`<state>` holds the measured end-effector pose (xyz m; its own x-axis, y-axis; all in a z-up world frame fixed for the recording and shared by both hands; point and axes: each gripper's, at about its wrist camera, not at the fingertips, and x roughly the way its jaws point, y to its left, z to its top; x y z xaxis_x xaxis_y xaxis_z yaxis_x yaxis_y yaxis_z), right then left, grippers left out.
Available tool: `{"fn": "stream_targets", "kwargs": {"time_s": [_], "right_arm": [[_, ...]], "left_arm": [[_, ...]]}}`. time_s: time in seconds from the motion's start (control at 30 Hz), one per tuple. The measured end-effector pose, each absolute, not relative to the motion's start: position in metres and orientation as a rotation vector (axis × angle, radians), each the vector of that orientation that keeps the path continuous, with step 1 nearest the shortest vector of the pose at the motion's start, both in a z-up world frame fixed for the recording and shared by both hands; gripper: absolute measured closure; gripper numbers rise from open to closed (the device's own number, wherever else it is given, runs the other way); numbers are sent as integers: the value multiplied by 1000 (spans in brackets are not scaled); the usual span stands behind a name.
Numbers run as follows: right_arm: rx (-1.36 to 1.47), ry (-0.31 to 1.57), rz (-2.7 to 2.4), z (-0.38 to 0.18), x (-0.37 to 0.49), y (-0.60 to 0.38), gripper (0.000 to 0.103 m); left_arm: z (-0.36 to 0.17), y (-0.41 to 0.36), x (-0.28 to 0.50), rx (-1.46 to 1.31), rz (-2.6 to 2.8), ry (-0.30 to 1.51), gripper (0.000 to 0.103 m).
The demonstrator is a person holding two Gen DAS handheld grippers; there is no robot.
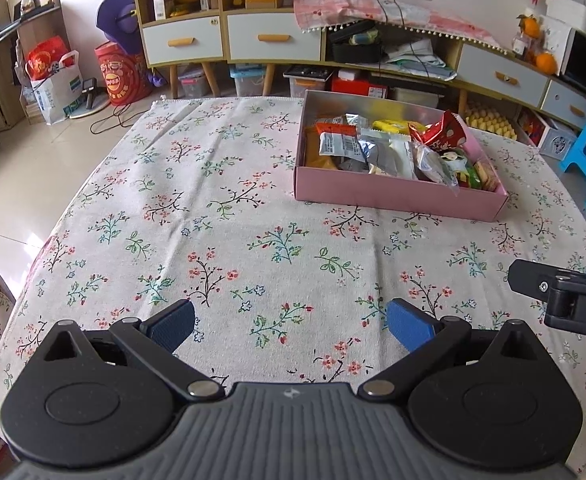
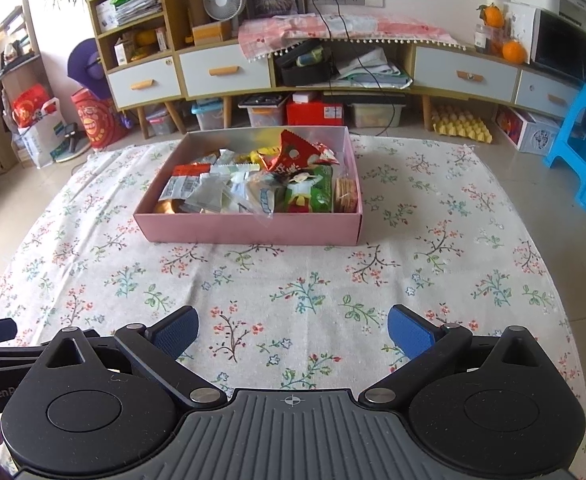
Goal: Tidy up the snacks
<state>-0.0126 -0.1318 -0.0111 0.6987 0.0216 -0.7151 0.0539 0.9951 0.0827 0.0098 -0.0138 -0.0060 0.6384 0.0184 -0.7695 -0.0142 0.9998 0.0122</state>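
Snacks (image 2: 253,184) sit heaped inside the pink box (image 2: 253,230) on the floral tablecloth (image 2: 293,280), well ahead of me. I hold my left gripper (image 1: 291,326) with its blue pads spread wide over bare cloth, holding nothing. My right gripper (image 2: 293,330) is likewise spread and unloaded, facing the box's near wall.

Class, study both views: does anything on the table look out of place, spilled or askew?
Nothing has spilled. All the snacks sit inside the pink box, none on the tablecloth. Only the red packet stands out, poking up above the flatter heap. Both grippers hover open and empty.
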Motion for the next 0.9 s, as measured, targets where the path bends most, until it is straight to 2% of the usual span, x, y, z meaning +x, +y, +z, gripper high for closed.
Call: {"fn": "stream_targets", "kwargs": {"time_s": [0.9], "right_arm": [[122, 807, -16, -11, -12, -135, 1]], "left_arm": [[-4, -18, 10, 13, 20, 872, 0]]}}
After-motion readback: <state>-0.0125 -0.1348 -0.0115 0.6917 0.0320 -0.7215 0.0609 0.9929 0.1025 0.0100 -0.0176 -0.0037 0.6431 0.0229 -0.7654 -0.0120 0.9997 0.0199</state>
